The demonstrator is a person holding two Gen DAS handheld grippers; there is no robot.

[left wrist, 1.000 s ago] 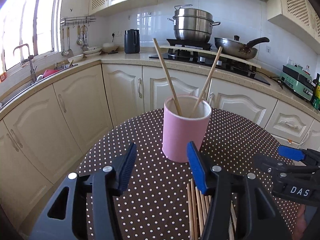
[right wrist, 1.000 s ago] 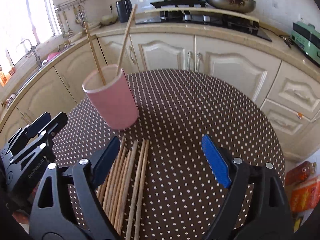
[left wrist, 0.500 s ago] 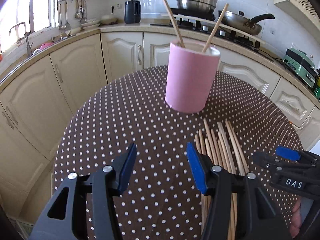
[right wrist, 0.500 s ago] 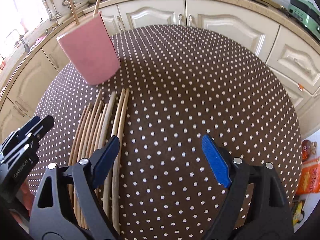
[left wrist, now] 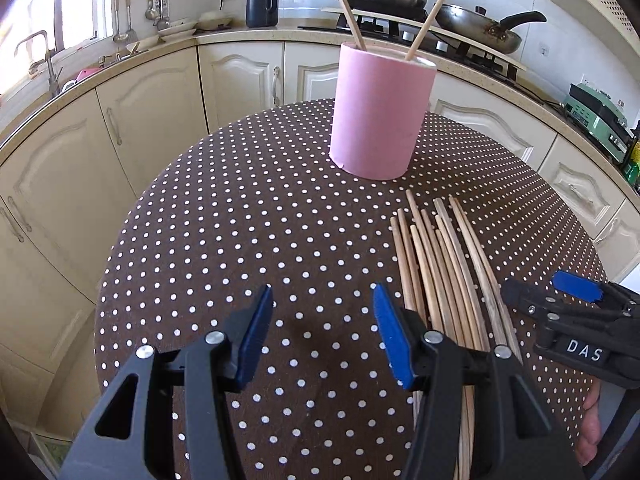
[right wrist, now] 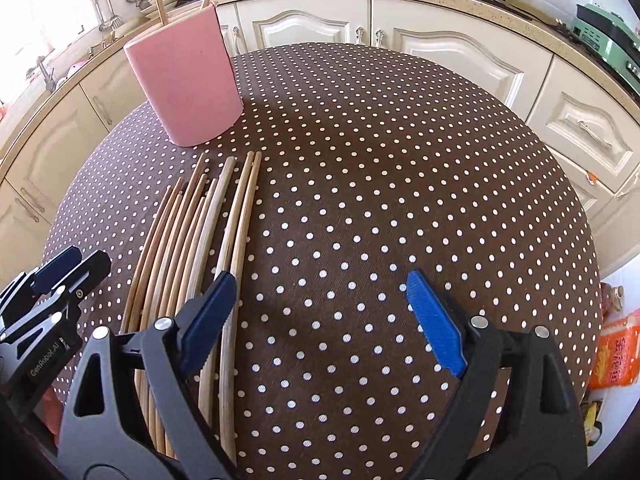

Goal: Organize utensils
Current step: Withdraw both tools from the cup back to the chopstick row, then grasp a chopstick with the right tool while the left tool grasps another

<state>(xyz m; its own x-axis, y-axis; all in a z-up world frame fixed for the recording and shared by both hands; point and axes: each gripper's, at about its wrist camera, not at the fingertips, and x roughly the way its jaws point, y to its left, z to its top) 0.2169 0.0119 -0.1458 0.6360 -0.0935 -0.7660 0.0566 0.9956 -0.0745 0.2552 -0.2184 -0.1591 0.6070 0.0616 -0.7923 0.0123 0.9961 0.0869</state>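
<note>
Chopsticks (right wrist: 200, 240) lie under the opening right tool's (right wrist: 320, 320) left finger.

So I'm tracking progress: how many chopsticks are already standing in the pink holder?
2. One leans left and one leans right out of the pink holder. The rest still lie in a bundle on the table; shorter ones inside the holder would be hidden.

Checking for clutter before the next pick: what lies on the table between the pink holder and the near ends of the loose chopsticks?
Only bare polka-dot tablecloth separates the pink holder from the loose chopsticks, seen in both wrist views.
</note>
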